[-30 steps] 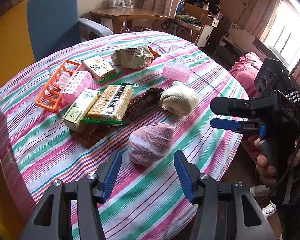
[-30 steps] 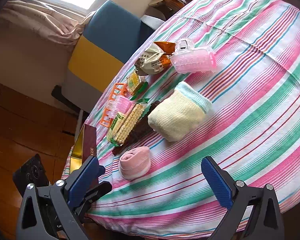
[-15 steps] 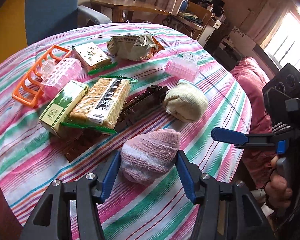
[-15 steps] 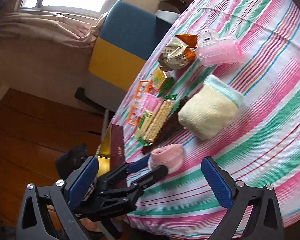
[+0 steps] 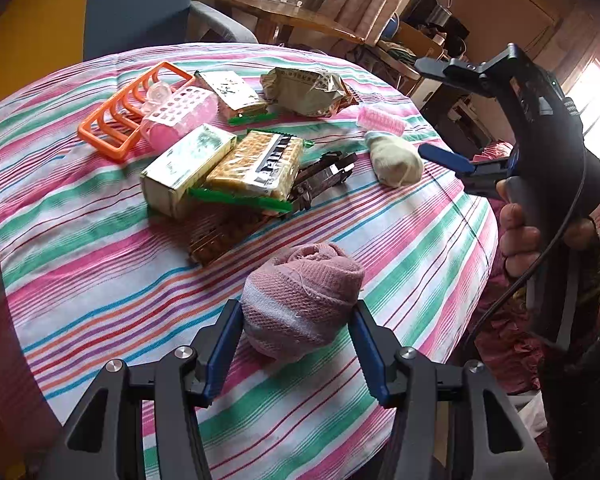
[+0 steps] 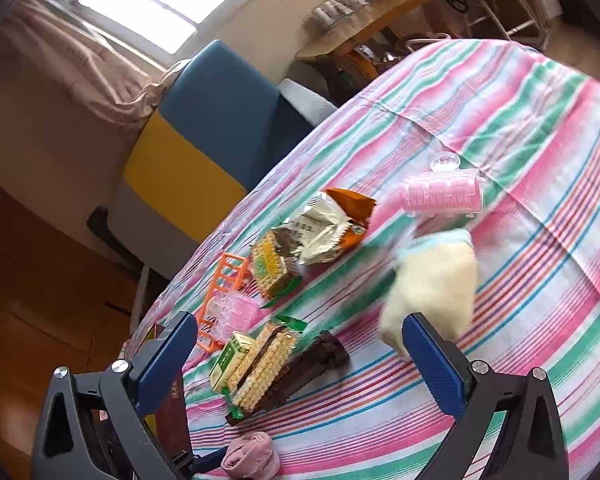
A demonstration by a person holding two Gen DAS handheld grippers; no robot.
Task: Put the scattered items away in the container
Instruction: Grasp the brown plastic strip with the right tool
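My left gripper [image 5: 296,344] is shut on a rolled pink sock [image 5: 302,300] and holds it above the striped table [image 5: 100,280]. The sock also shows in the right wrist view [image 6: 252,460]. My right gripper [image 6: 300,360] is open and empty over the table, near a cream sock [image 6: 436,292]; it also shows in the left wrist view [image 5: 440,112]. An orange rack [image 5: 128,108] with a pink roller box [image 5: 178,118] lies at the far left. Cracker packs [image 5: 256,168], a green-white box [image 5: 188,168] and a dark tray [image 5: 268,208] lie mid-table.
A crumpled snack bag [image 5: 308,92] and a pink hair roller [image 5: 380,120] lie at the far side. A blue and yellow armchair [image 6: 204,140] stands behind the table. A dark red box [image 6: 172,400] sits off the table's left edge.
My left gripper has closed on the pink sock and lifted it off the table. My right gripper has swung up and toward the cream sock.
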